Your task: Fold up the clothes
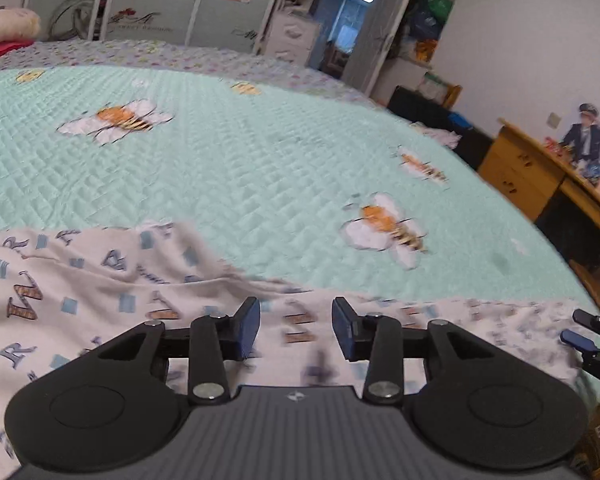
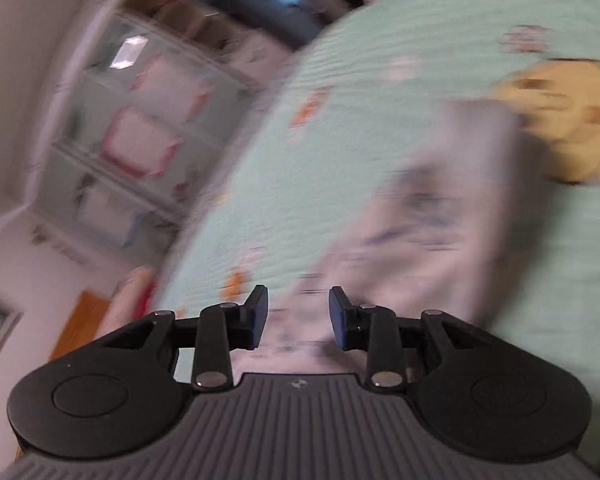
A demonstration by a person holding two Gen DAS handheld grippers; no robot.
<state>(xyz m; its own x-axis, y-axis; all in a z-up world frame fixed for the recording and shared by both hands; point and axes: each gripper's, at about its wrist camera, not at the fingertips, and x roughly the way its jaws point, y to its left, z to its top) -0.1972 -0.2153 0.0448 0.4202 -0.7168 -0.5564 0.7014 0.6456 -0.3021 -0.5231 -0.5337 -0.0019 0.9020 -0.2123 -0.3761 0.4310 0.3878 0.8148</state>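
We see the white lettered garment [image 1: 100, 300] spread on the green quilt [image 1: 260, 160]; left gripper [image 1: 296, 330] and right gripper [image 2: 298, 316] hover above it, jaws parted, grasping nothing.

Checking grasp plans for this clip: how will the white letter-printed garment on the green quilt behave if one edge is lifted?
The white letter-printed garment already lies in soft wrinkles, so it would probably drape and sag, not hold shape. It looks thin, likely light. It may drag across the green quilted bedspread rather than slide freely.
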